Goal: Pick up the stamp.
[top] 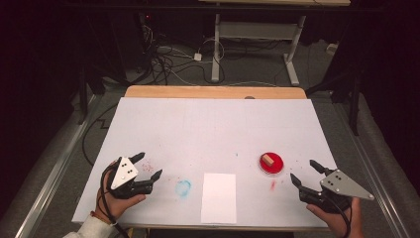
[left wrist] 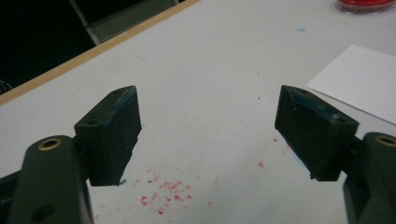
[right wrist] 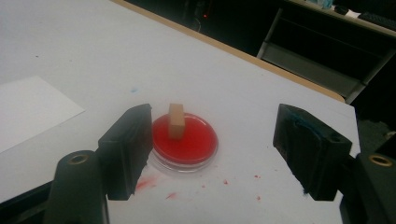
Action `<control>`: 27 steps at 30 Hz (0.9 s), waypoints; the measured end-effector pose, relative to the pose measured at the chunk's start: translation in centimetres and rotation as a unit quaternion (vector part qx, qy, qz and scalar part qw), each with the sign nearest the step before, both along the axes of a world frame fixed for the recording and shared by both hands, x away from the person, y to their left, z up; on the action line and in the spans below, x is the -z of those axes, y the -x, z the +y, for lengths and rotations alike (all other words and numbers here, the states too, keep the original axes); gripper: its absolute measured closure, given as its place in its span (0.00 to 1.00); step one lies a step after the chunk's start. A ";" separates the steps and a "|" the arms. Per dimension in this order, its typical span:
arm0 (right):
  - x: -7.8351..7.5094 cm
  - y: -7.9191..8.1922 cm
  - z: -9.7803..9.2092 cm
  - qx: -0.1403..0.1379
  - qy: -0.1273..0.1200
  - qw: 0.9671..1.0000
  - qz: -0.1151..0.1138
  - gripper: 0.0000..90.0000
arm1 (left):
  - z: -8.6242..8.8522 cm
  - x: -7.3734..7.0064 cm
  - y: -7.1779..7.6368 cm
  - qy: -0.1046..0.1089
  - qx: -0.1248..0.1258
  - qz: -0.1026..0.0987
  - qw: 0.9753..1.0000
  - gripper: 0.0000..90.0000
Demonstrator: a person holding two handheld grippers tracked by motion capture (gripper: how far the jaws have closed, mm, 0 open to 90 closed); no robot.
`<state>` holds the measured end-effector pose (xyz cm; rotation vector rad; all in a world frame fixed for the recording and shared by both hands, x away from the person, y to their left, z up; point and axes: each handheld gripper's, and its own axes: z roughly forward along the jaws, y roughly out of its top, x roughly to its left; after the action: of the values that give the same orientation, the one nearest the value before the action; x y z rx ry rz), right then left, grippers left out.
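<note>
Left gripper: jaws wide apart, holding nothing, low over the surface; red specks lie just beneath it.
Blue smudge: on the surface just to the right of the left gripper.
White sheet: blank, between the two grippers.
Red ink dish: just ahead of the right gripper, a small wooden stamp block standing upright in it.
Right gripper: jaws spread wide, empty, aimed at the dish.
Progress: judged early; block not yet grasped, sheet unmarked; picking up, pressing on paper remain.
Hard to tell: the block's underside is hidden, and the dish is cut off in the left gripper view.
</note>
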<state>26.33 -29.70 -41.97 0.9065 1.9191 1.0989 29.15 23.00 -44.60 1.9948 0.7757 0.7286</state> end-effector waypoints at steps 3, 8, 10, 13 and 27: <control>0.2 -0.3 -0.2 0.002 -0.003 1.000 0.007 0.33 | -0.3 0.3 -0.1 -0.011 0.000 0.008 1.000 0.24; 0.0 -0.8 -0.4 0.000 0.004 1.000 0.025 0.32 | -0.3 0.5 -0.1 -0.016 0.005 0.010 1.000 0.24; -0.2 -1.1 -0.4 0.000 0.005 1.000 0.031 0.33 | -0.2 0.5 -0.1 -0.017 0.004 0.011 1.000 0.24; -0.7 -1.8 -0.4 -0.003 0.004 0.999 0.046 0.34 | 0.0 0.6 0.0 -0.016 0.000 0.012 1.000 0.24; -2.9 -6.3 1.3 -0.018 0.045 0.990 0.129 0.37 | 0.3 0.8 0.2 -0.020 -0.011 0.026 0.999 0.24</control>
<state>32.68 -28.44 -39.05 1.0069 2.1840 0.9431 28.94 23.28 -45.37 2.0508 0.8201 0.7131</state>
